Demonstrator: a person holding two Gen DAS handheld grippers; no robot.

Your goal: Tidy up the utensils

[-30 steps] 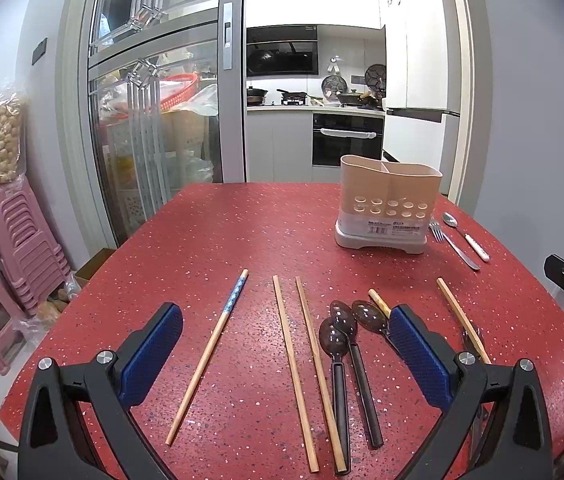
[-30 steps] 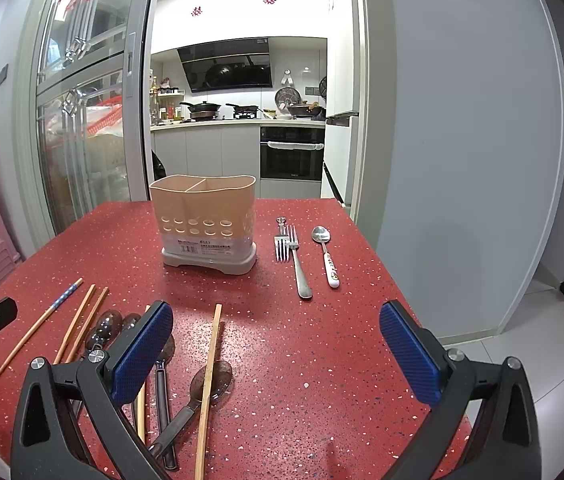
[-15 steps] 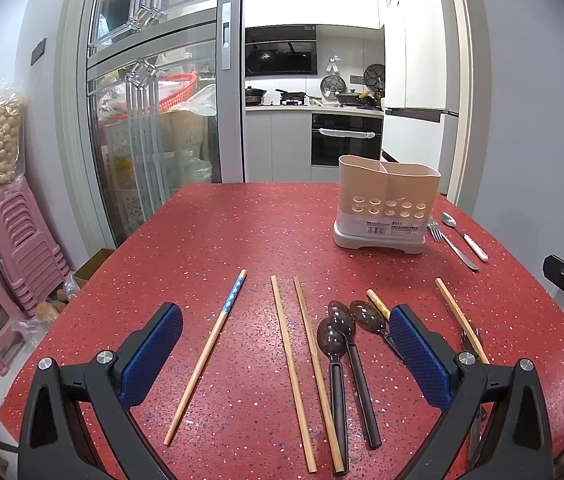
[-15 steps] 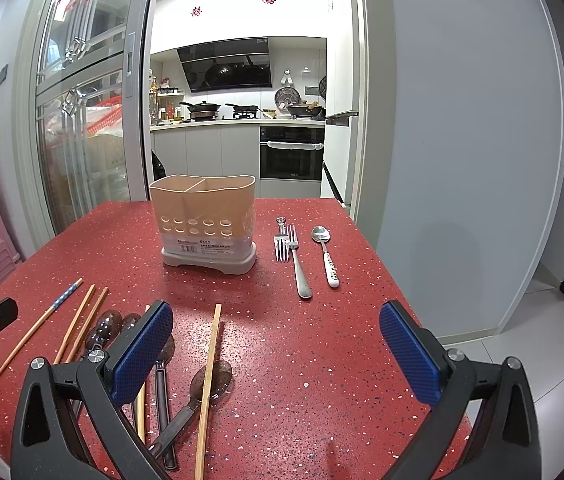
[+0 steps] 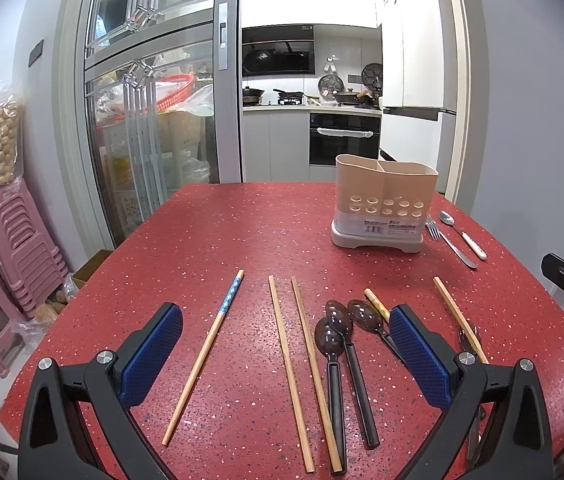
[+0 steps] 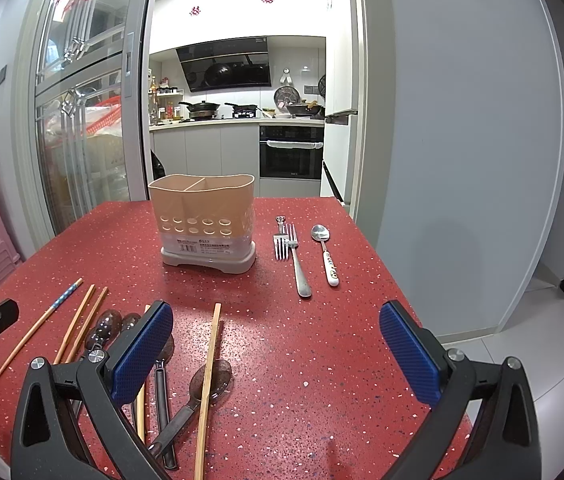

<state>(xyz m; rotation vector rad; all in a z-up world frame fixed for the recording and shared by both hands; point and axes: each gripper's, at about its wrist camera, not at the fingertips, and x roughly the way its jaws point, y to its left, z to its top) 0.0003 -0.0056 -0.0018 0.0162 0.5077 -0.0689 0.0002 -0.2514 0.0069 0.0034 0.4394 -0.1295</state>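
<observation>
Your left claw is spread wide, released, holding nothing; its blue, dimpled pads hover above the red speckled bench without touching any utensil. Between and below them, left to right: one wooden chopstick with a blue patterned tip, lying slanted and alone; two plain wooden chopsticks nearly parallel, just beside each other; two dark translucent spoons with black handles, bowls touching, pointing far. A third dark spoon lies partly behind the right pad, with a short stretch of another chopstick at its far side. Further right, a wooden chopstick lies across a further dark utensil; what kind you cannot tell from the left view.

At the far right of the bench stands the beige plastic utensil holder: rounded corners, two compartments, round holes in the front wall, grey base with a label. Just right of it lie metal forks and a metal spoon with a white handle, flat, side by side.

Your right claw is equally wide, released, grasping nothing. Its left pad sits above the dark spoons; the bench between the pads is mostly bare. In the right view a chopstick rests over a dark spoon's bowl.
</observation>
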